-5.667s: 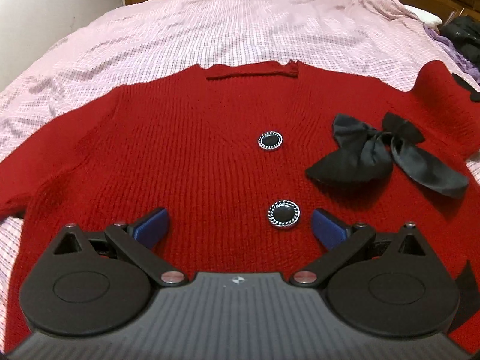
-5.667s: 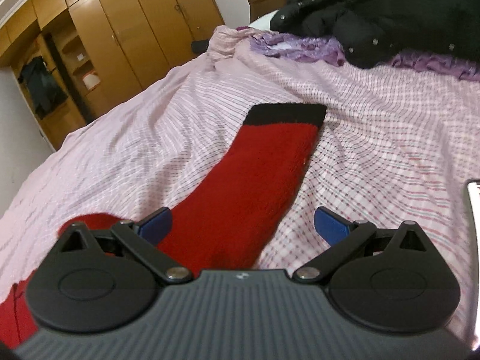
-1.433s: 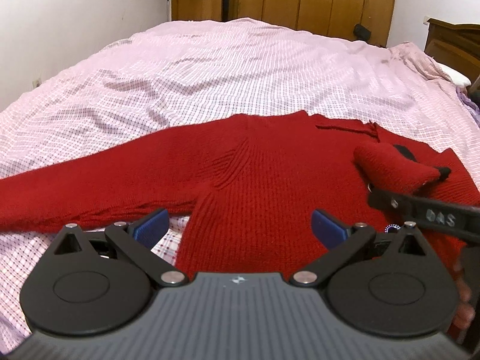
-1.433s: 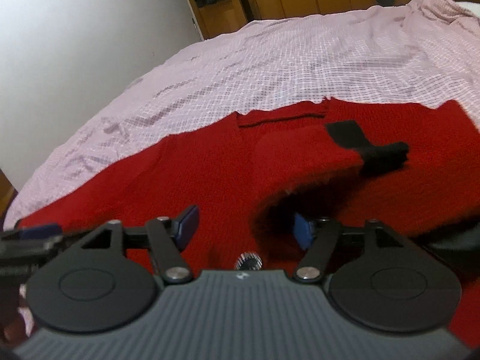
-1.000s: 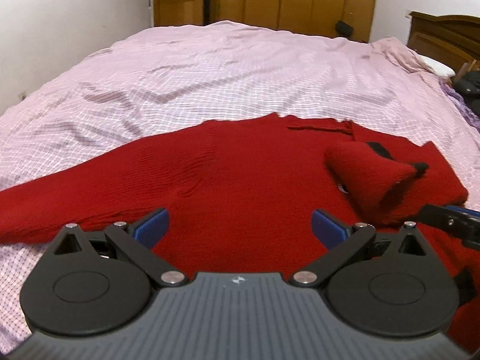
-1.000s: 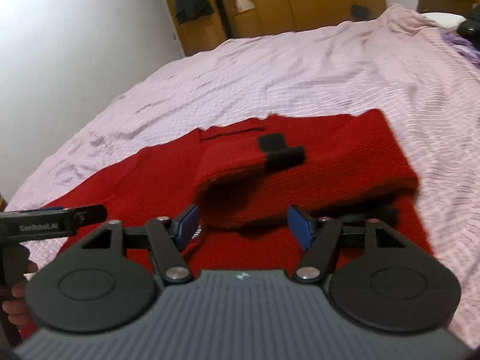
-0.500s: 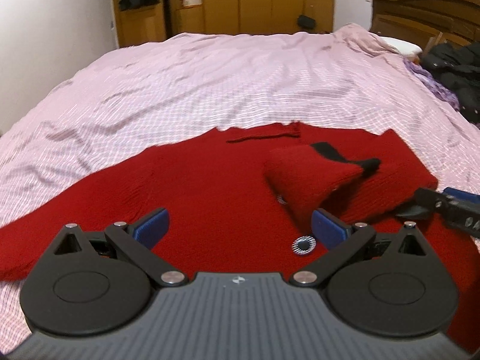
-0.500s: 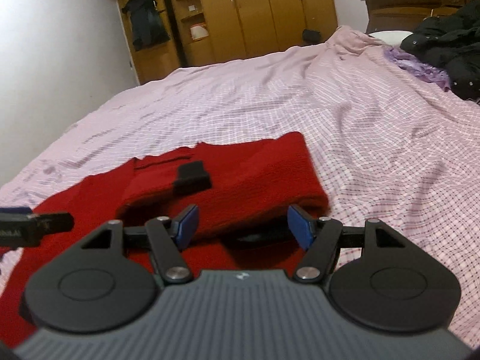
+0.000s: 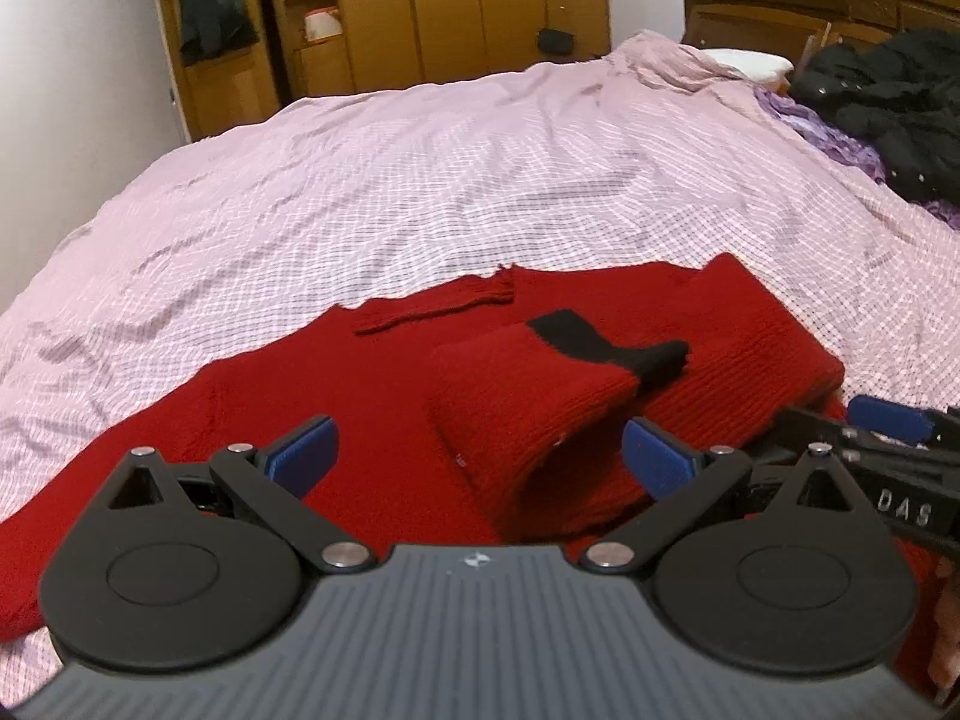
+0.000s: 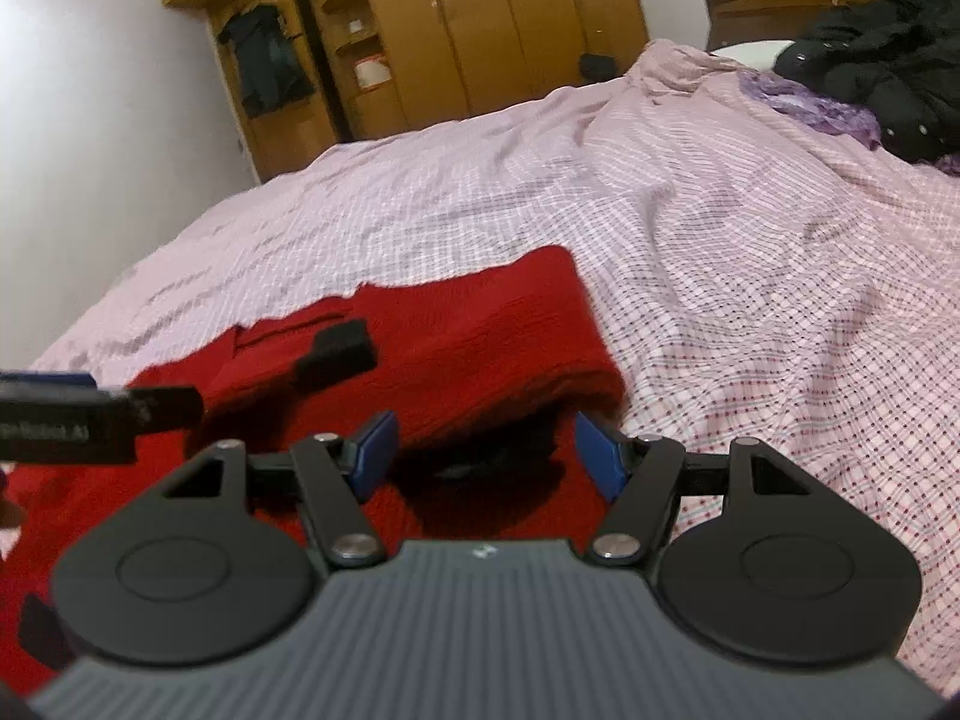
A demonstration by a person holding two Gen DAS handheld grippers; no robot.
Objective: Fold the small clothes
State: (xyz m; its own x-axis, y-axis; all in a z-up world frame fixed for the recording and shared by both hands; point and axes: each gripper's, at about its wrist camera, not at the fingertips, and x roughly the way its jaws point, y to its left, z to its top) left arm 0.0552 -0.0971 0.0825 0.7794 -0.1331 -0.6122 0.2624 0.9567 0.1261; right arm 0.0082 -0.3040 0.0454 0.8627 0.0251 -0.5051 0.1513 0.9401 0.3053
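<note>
We see the bed (image 9: 480, 180) under a pink checked cover, its near and side edges cut off by both views. The red sweater (image 9: 360, 396) lies flat on it at the near side, right sleeve (image 9: 540, 414) folded across the chest with its black cuff (image 9: 606, 348) on top; the left sleeve runs off the left wrist view's edge. The sweater's lower part is hidden behind the gripper bodies. A dark shape under the folded sleeve in the right wrist view is too blurred for us to tell. Our left gripper (image 9: 477, 450) has its fingers wide apart, nothing between them, above the sweater. Our right gripper (image 10: 486, 447) also stands apart, not clamped, near the sweater's right edge. Dark clothes (image 9: 888, 108) are heaped at the far right, partly cut off.
</note>
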